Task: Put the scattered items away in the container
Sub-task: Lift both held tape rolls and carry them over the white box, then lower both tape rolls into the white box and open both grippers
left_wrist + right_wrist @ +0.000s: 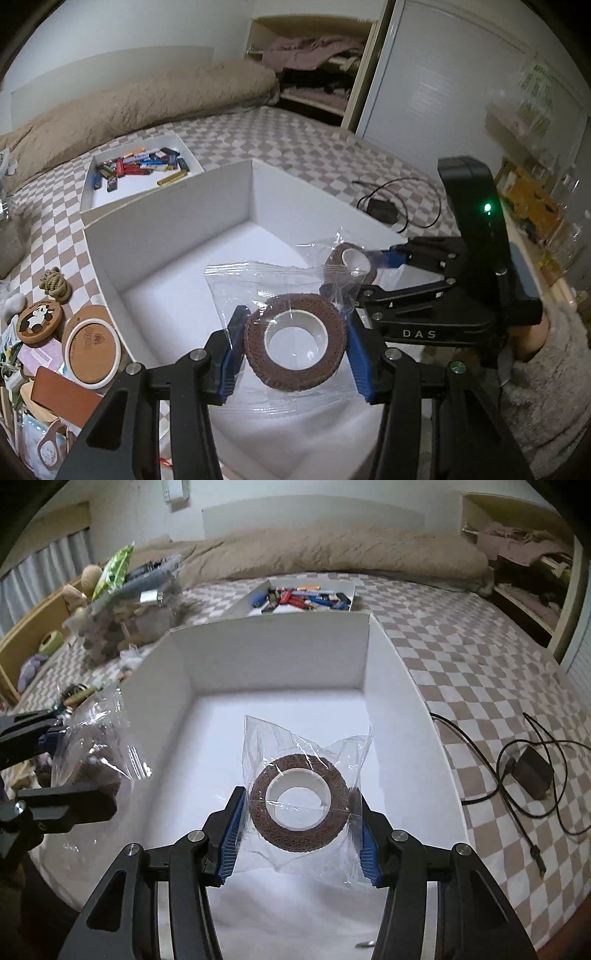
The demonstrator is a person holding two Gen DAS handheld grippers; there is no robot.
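Above, the left gripper (295, 354) is closed on a brown tape roll (295, 352) sealed in a clear plastic bag (258, 280), its blue pads (234, 354) pressing the roll from both sides over the open white box (177, 229). Likewise, the right gripper (300, 832) clamps a second bagged brown roll (300, 803) between its pads, also held above the box floor rather than resting on it. Each gripper appears at the edge of the other's view, both poised over the same box. Behind the box, a shallow white tray (92, 195) holds small coloured items. Round coasters (92, 347) lie on the checkered bedspread (295, 140) beside the box, and a black charger with cable (532, 771) lies on its other side.
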